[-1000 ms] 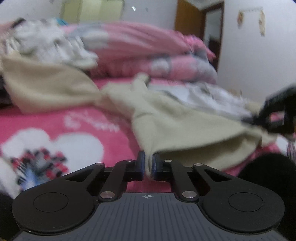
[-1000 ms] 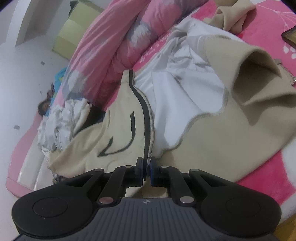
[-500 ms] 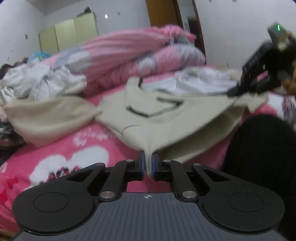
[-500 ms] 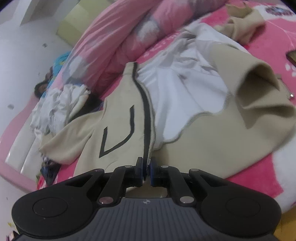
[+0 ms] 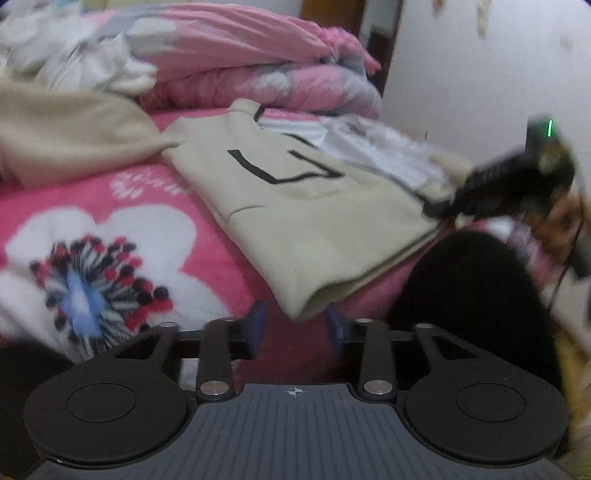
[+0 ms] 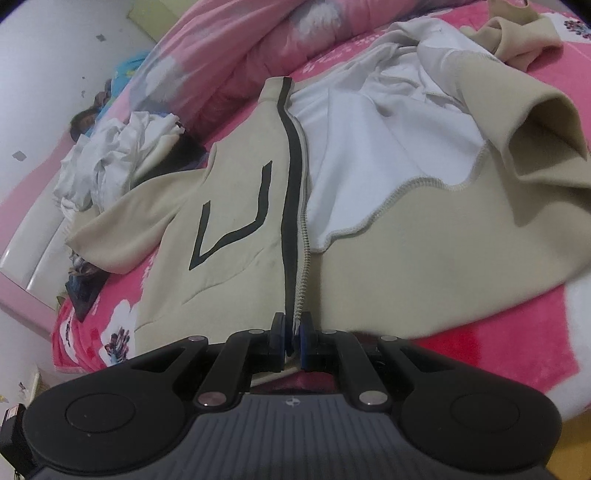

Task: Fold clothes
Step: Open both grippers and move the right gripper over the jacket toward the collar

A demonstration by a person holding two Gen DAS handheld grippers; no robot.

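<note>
Left tongs (image 5: pixel 293 325) have just been opening, the beige jacket (image 5: pixel 314 221) hem corner loose between them; right tongs (image 6: pixel 293 341) pinch its zipper edge (image 6: pixel 301 266) on the pink bed (image 5: pixel 147 221).

place: home bedroom | cues: bed with pink floral blanket (image 5: pixel 155 206), rolled quilt (image 5: pixel 236 55), wardrobe (image 6: pixel 142 14)

R gripper (image 5: pixel 439 210) blurred, jacket (image 5: pixel 314 221) soft-focus
</note>
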